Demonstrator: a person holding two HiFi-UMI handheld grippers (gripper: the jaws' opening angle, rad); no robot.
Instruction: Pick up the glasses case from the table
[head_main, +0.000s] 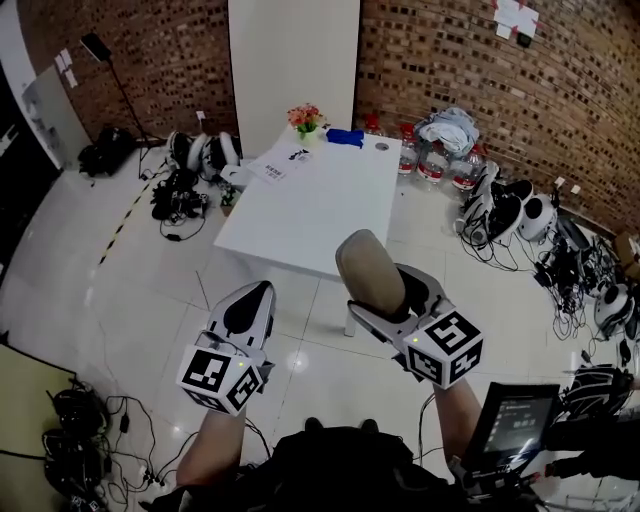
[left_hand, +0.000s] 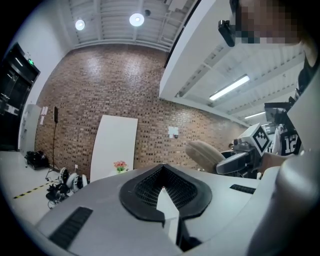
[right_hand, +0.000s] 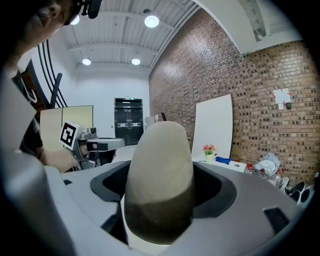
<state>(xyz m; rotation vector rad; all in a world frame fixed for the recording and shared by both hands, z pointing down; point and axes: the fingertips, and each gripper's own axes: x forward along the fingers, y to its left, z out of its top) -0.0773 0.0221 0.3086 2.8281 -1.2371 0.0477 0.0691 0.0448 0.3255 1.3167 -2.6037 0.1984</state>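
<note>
**Beige case held off the white table**

Head view: the right gripper (head_main: 374, 300) is clamped on the matte beige oval glasses case (head_main: 367, 268). It is held in the air on the person's side of the white rectangular table (head_main: 320, 210), clear of the tabletop. The left gripper (head_main: 247, 312) is also short of the table. A small pot of pink flowers (head_main: 306, 120) and a blue item (head_main: 345, 137) sit at the table's far edge.

Left gripper view: the jaws meet at the tips, with nothing between them.

Right gripper view: the case fills the gap between the jaws, with its rounded end pointing away from the camera.
</note>
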